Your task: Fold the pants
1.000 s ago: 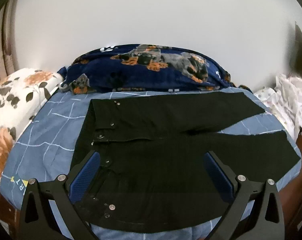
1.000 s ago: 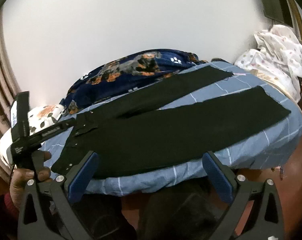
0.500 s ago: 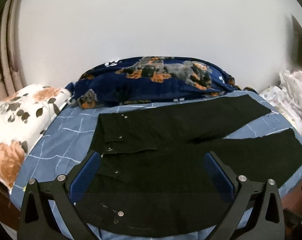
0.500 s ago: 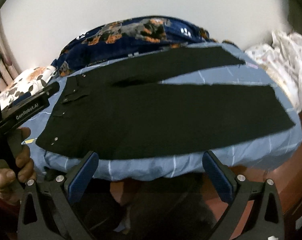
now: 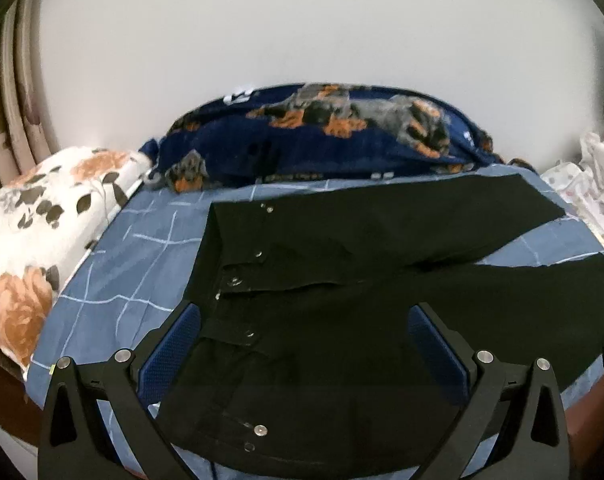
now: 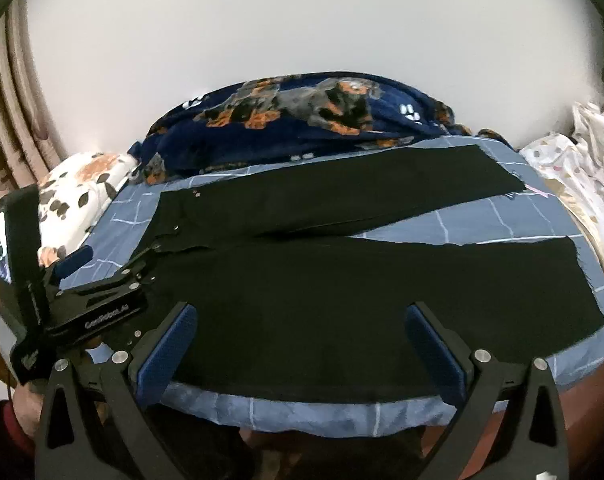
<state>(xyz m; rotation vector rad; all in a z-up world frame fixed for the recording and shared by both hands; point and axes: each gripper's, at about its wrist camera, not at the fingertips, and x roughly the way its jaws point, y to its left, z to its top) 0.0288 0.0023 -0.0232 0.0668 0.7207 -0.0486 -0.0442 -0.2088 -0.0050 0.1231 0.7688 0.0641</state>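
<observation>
1. While you hold both tools above the near edge of the bed (image 6: 342,412), the black pants (image 5: 342,300) lie flat on its blue checked sheet, unfolded, with the waist to the left and the two legs spread to the right.
2. Your left gripper (image 5: 302,340) hangs over the waist part of the pants, its jaws spread wide with nothing between them; the blue pads (image 5: 174,344) do not touch the cloth as far as I can see.
3. Your right gripper (image 6: 302,344) hangs over the near leg of the pants, its jaws also spread wide and holding nothing.
4. From the right wrist camera, the left gripper (image 6: 102,280) is at the left end of the pants, just at the waistband, and your hand (image 6: 26,408) holds it from below.
5. Behind the pants, along the wall, a dark blue blanket (image 5: 322,140) with dog pictures is piled up.
6. Left of the pants, a white pillow (image 5: 34,232) with orange flowers lies at the edge of the bed.
7. Right of the pants, beyond the leg ends, a crumpled white dotted cloth (image 6: 582,168) lies.
</observation>
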